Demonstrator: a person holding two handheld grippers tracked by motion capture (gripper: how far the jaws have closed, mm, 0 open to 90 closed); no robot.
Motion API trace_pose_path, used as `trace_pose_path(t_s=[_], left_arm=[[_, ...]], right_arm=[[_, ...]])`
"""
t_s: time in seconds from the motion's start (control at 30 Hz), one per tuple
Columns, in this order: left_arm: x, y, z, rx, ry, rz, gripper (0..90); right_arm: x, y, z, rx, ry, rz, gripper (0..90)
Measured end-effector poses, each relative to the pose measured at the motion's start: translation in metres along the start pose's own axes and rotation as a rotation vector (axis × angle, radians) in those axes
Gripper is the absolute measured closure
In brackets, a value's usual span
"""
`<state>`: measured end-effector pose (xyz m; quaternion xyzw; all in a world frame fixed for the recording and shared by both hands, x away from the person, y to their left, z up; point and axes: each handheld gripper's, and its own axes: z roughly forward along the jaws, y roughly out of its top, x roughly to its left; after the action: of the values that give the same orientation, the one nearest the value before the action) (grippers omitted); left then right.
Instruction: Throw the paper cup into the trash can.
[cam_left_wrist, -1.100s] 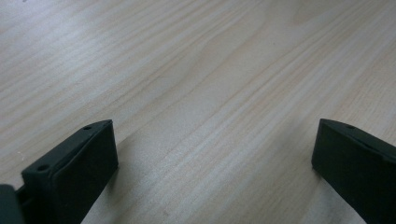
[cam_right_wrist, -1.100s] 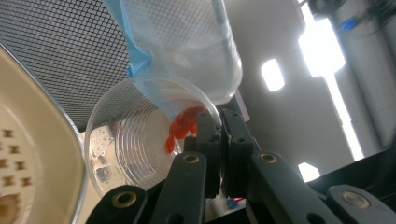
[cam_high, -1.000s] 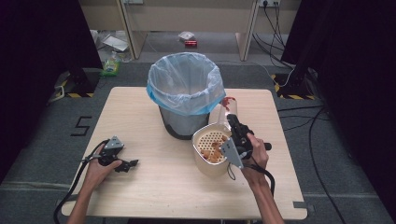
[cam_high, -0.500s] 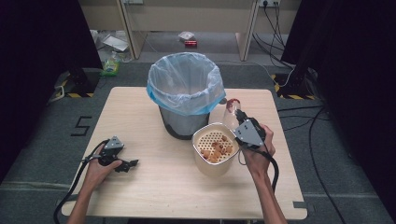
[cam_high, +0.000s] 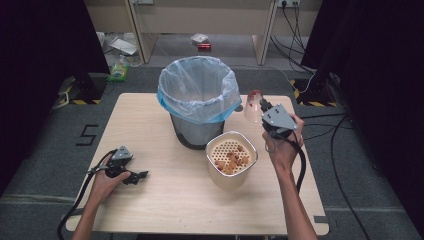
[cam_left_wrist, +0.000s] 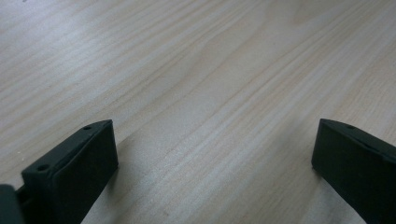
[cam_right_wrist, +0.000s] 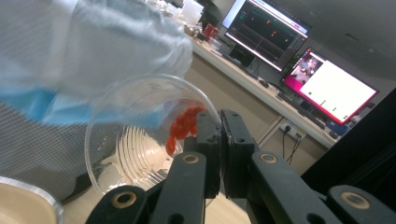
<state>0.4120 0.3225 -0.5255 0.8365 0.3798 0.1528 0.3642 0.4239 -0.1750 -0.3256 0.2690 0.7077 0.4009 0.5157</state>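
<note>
The right claw (cam_high: 261, 111) is clamped on the rim of a clear plastic cup (cam_high: 253, 106), its two jaws pressed together with the thin wall pinched between them. In the right gripper view the cup (cam_right_wrist: 140, 135) lies tilted on its side, mouth toward the camera, and a clump of small red bits (cam_right_wrist: 183, 125) clings to its inner wall right beside the jaws. In the high view the cup is held up in the air just to the right of the bin (cam_high: 199, 102), close to the bin's pale blue liner (cam_high: 172, 102) but apart from it. The bin stands at the far middle of the table (cam_high: 150, 200). In front of it, touching or nearly touching its base, sits a cream pot (cam_high: 231, 159) with a perforated insert that carries several orange-brown pieces (cam_high: 231, 159); the pot is below and to the left of the raised cup. The left claw (cam_high: 136, 176) rests low on the table near the left front edge, well apart from everything else. In the left gripper view its jaws stand wide apart over bare wood with nothing between them.
</note>
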Motion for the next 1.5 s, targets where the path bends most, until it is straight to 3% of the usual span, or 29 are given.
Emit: trace_pose_path(t_s=[0.33, 0.5, 0.8, 0.83, 0.87, 0.93, 1.0, 1.07, 1.13, 1.5], left_arm=[[0.0, 0.0, 0.0, 0.001, 0.0, 0.0, 0.0], [0.0, 0.0, 0.0, 0.001, 0.0, 0.0, 0.0], [0.0, 0.0, 0.0, 0.0, -0.001, 0.001, 0.0], [0.0, 0.0, 0.0, -0.001, 0.0, 0.001, 0.0], [0.0, 0.0, 0.0, -0.001, 0.0, 0.001, 0.0], [0.0, 0.0, 0.0, -0.001, -0.001, 0.001, 0.0], [0.0, 0.0, 0.0, -0.001, -0.001, 0.001, 0.0], [0.0, 0.0, 0.0, -0.001, -0.001, 0.001, 0.0], [0.0, 0.0, 0.0, -0.001, -0.001, 0.001, 0.0], [0.0, 0.0, 0.0, -0.001, -0.001, 0.002, 0.0]], right_arm=[[-0.024, 0.051, 0.006, -0.064, -0.008, 0.001, 87.5], [-0.026, 0.074, 0.015, -0.085, 0.011, 0.002, 87.5], [-0.008, 0.115, 0.044, -0.114, 0.079, -0.004, 87.4], [0.001, 0.123, 0.057, -0.105, 0.129, 0.004, 87.2], [0.001, 0.123, 0.057, -0.105, 0.129, 0.004, 87.2], [0.014, 0.132, 0.077, -0.076, 0.185, 0.023, 85.9], [0.02, 0.135, 0.091, -0.039, 0.237, 0.054, 81.5], [0.024, 0.137, 0.101, 0.003, 0.229, 0.078, 69.0], [0.024, 0.138, 0.106, 0.01, 0.22, 0.09, 65.6], [-0.001, 0.117, 0.085, 0.038, 0.199, 0.132, 60.4]])
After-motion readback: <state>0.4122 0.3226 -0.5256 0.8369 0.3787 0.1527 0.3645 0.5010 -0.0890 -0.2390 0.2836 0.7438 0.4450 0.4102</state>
